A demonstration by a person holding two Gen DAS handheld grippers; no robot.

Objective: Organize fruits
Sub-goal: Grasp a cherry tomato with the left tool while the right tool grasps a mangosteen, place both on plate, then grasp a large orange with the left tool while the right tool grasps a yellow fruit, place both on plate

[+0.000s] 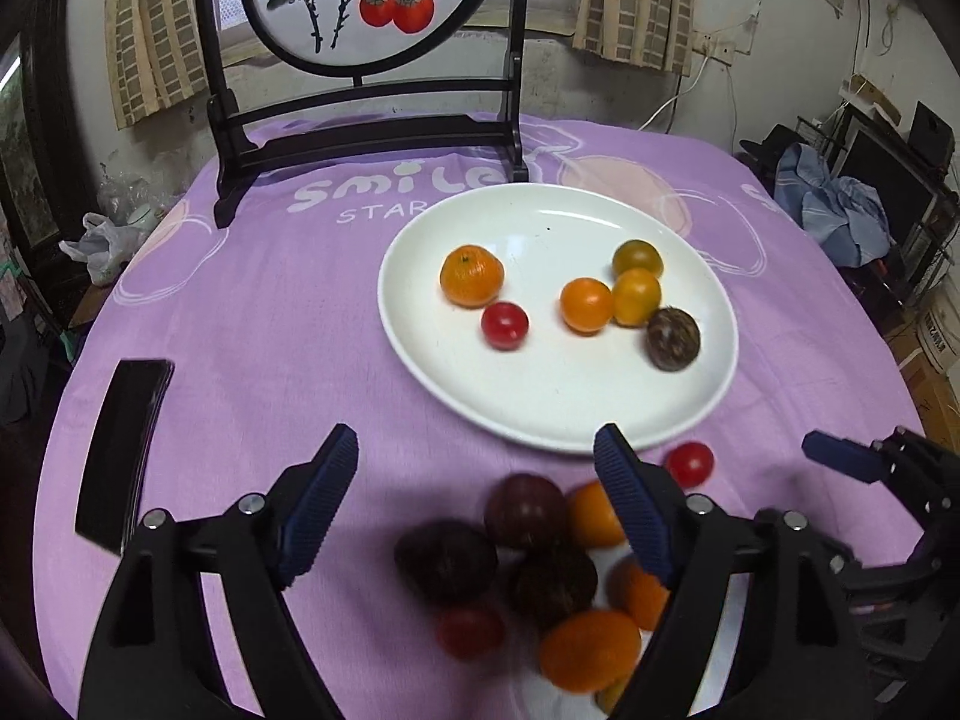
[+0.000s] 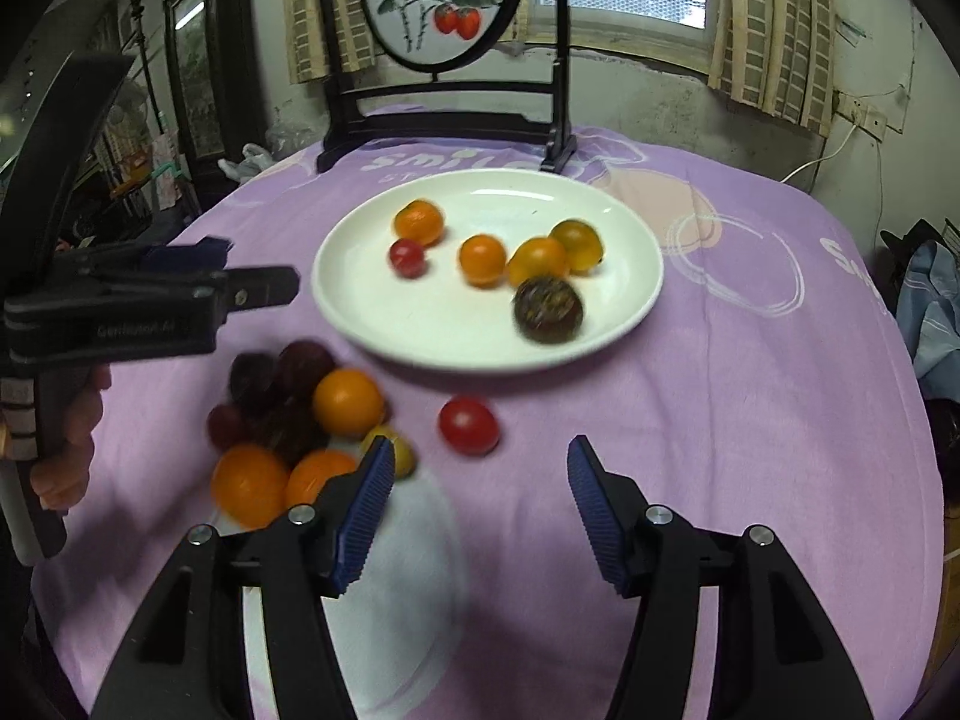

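A white plate (image 1: 558, 408) (image 2: 360, 324) on the purple cloth holds several fruits: an orange mandarin (image 1: 471, 276), a red tomato (image 1: 504, 326), orange and yellow tomatoes (image 1: 587, 305) and a dark fruit (image 1: 673, 339) (image 2: 548, 309). A loose pile of dark, orange and red fruits (image 1: 540, 564) (image 2: 288, 420) lies on the cloth near the plate's front edge. A single red tomato (image 1: 690, 464) (image 2: 468, 424) lies apart from it. My left gripper (image 1: 477, 480) is open above the pile. My right gripper (image 2: 480, 480) is open and empty, just short of the single red tomato.
A dark wooden stand with a round persimmon painting (image 1: 366, 0) (image 2: 444, 0) stands at the table's far edge. A black flat object (image 1: 123, 450) lies on the cloth at the left. Clutter surrounds the table.
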